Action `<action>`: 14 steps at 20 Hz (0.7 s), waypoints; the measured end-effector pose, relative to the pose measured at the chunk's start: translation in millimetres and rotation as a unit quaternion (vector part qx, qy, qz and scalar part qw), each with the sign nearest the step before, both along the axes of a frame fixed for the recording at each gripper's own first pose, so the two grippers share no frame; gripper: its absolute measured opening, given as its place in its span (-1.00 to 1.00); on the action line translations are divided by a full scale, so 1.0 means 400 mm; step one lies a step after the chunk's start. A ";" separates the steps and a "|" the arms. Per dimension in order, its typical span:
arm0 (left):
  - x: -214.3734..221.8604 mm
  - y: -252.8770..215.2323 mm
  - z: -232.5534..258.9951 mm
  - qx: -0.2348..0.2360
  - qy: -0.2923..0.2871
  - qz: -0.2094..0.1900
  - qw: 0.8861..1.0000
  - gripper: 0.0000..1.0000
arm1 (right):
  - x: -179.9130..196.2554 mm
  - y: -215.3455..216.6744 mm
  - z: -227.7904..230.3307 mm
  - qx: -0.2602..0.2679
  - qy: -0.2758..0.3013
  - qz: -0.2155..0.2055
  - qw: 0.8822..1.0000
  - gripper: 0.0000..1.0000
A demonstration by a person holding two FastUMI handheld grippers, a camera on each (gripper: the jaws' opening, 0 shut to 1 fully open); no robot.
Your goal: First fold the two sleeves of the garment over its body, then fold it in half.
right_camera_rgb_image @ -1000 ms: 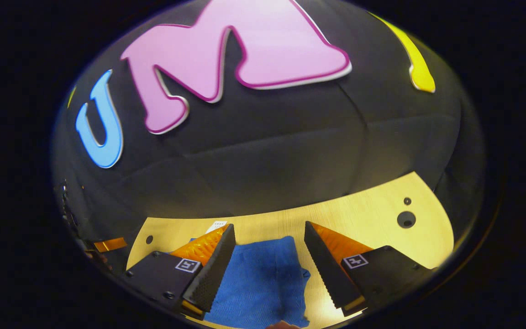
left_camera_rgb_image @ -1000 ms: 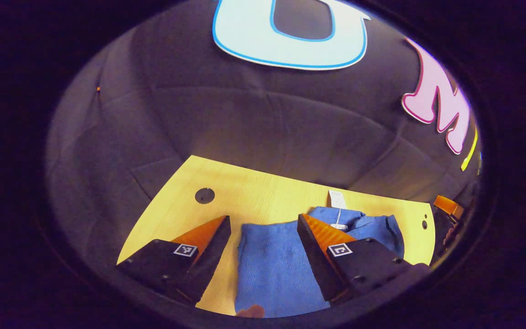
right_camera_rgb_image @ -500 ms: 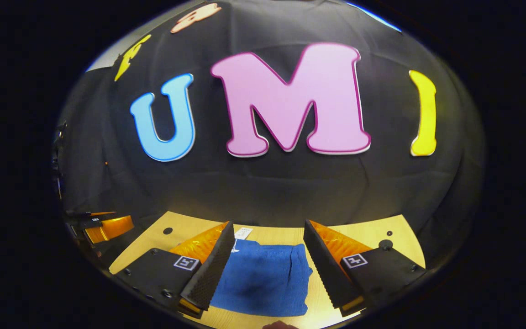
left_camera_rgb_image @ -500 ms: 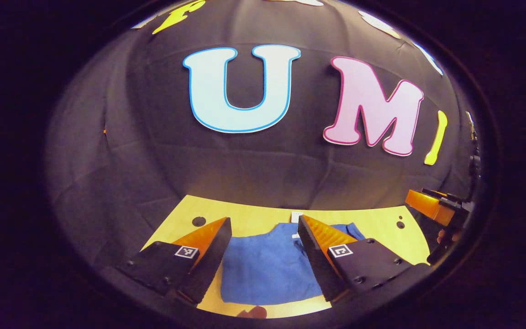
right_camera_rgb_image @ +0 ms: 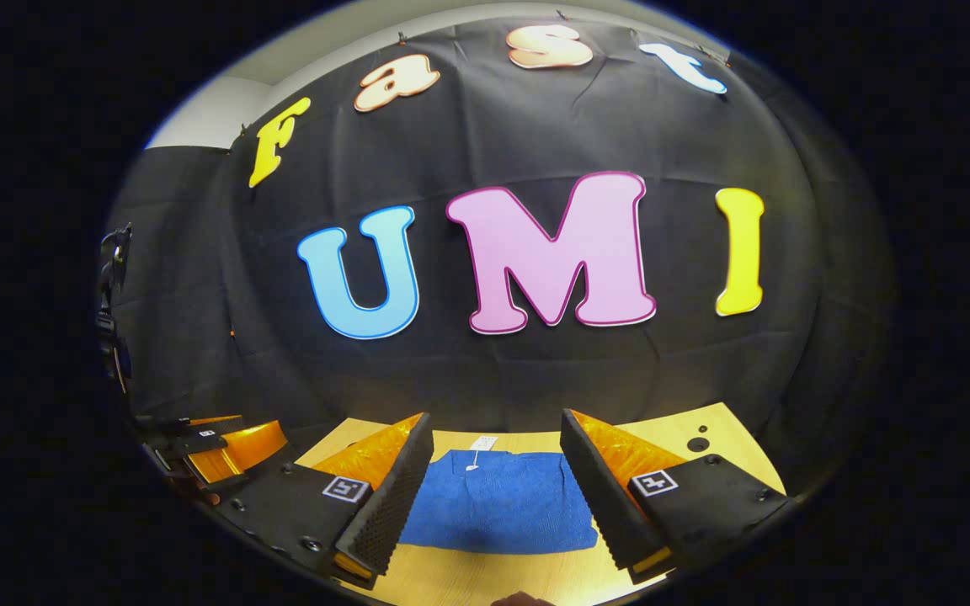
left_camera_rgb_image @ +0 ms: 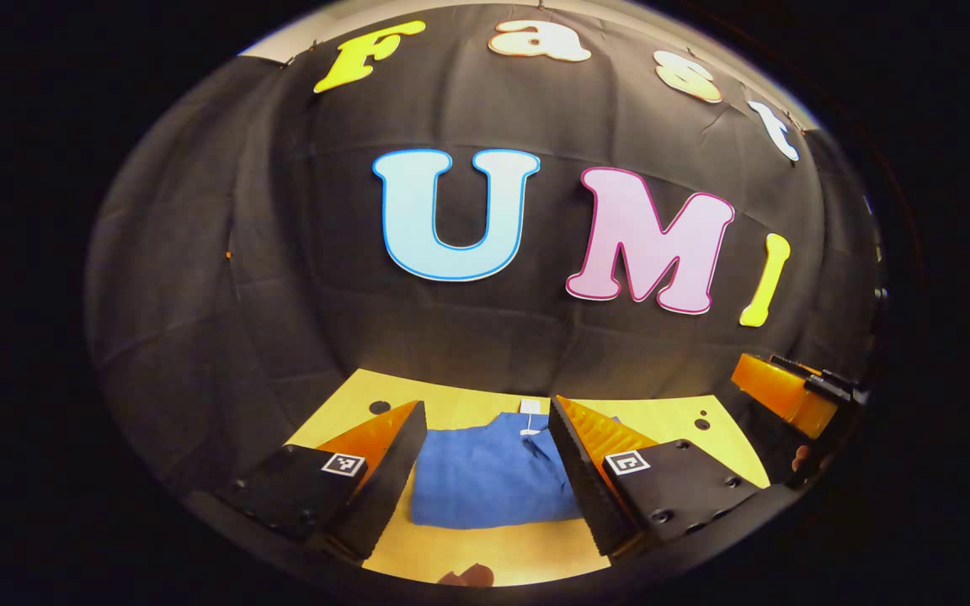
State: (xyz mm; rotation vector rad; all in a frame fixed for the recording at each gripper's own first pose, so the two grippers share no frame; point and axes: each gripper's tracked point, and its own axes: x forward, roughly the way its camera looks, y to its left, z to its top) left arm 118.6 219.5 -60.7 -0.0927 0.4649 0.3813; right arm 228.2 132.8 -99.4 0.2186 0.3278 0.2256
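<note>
Sweater (left_camera_rgb_image: 489, 471) lies folded small on table (left_camera_rgb_image: 670, 414), tag at far edge. My left claw (left_camera_rgb_image: 485, 446) and right claw (right_camera_rgb_image: 493, 459) wide apart, empty, above it (looks done). Lift away slow, no snagging.

A blue knitted garment (left_camera_rgb_image: 489, 475) lies folded into a flat, compact rectangle on the desk (left_camera_rgb_image: 670, 417), its white tag (right_camera_rgb_image: 482, 443) at the far edge.

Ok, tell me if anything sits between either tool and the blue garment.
Nothing visible does. The garment lies folded on the table, framed by the open left tool. The open right tool frames it too. Only bare tabletop lies between, and a white tag sits at the far edge.
</note>
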 end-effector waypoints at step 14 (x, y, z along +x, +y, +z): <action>-0.275 -0.182 0.214 0.097 -0.131 -0.021 0.986 0.67 | -0.246 -0.003 0.260 -0.008 -0.085 -0.002 0.996 0.67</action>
